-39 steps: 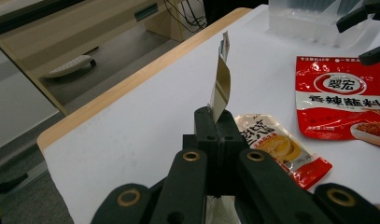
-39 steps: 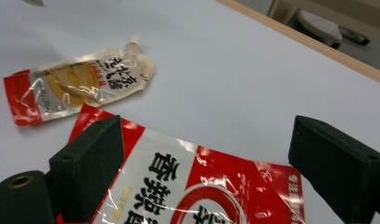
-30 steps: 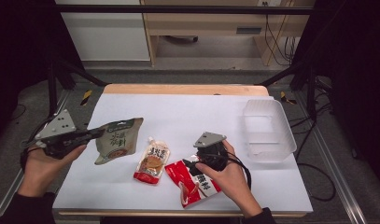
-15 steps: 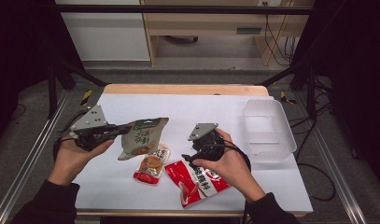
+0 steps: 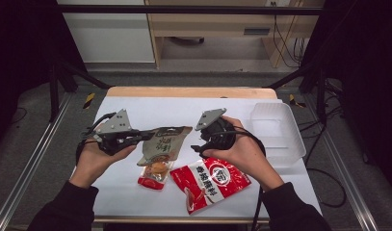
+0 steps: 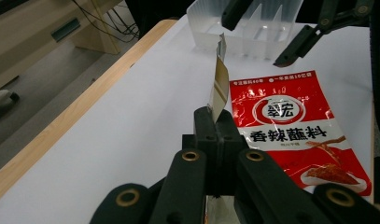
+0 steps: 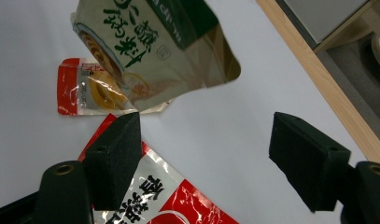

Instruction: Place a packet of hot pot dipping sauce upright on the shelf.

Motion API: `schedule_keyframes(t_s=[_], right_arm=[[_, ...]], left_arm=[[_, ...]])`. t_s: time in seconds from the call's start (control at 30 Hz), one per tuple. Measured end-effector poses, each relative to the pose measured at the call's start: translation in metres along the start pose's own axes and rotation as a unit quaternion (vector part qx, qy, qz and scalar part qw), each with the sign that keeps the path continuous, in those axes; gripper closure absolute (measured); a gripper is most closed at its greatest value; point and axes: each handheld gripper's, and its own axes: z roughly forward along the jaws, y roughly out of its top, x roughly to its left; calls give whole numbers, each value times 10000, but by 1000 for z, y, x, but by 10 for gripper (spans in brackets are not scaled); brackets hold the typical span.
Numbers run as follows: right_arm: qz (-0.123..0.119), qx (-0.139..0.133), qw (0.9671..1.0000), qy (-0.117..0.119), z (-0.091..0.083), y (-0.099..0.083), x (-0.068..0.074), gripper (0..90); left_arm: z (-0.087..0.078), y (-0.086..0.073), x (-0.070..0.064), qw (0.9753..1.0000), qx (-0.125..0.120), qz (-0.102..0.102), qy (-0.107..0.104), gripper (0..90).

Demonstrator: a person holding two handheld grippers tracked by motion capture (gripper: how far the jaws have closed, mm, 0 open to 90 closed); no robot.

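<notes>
My left gripper (image 5: 146, 136) is shut on the edge of a beige and green snack pouch (image 5: 163, 144) and holds it above the white table. In the left gripper view the pouch (image 6: 219, 84) stands edge-on out of the closed jaws (image 6: 214, 122). My right gripper (image 5: 197, 145) hangs open just right of the pouch, nothing between its pads (image 7: 115, 142). Below lie a large red sauce packet (image 5: 214, 182) and a small red packet (image 5: 153, 176), the small one partly under the pouch (image 7: 155, 56).
A clear plastic container (image 5: 276, 131) with dividers stands at the table's right side, behind my right hand. The wooden table edge (image 5: 189, 92) runs along the far side. Bare white surface (image 5: 150, 111) lies between the grippers and that edge.
My left gripper has carried the pouch rightward from the table's left edge toward the middle. My right gripper has risen from the large red packet and moved slightly farther back.
</notes>
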Motion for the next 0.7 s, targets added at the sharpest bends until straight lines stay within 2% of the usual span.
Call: schedule_keyframes(t_s=[0.07,0.1,0.23,0.37,0.4,0.5,0.53,0.63,0.7], right_arm=[[-136,46,9999,47,1,3,-2,271],[-310,-48,9995,68,3,7,-1,307],[-382,23,9990,227,8,11,-1,334],[-586,163,9973,416,15,13,1,367],[-580,243,9968,495,17,14,2,412],[-679,251,9960,524,20,15,2,454],[-660,302,9956,597,23,18,1,549],[-705,321,9947,679,25,19,0,597],[-739,308,9939,765,26,21,2,695]], left_arm=[[3,2,-3,10000,20,21,-53,900],[5,4,-5,9999,46,68,-101,900],[9,6,-9,9997,91,140,-159,900],[12,8,-12,9996,76,164,-237,900],[13,8,-13,9995,58,171,-249,900],[13,9,-14,9994,37,170,-287,900],[13,10,-14,9994,32,177,-293,900],[13,12,-15,9994,46,196,-271,900],[12,12,-15,9994,-2,176,-292,900]])
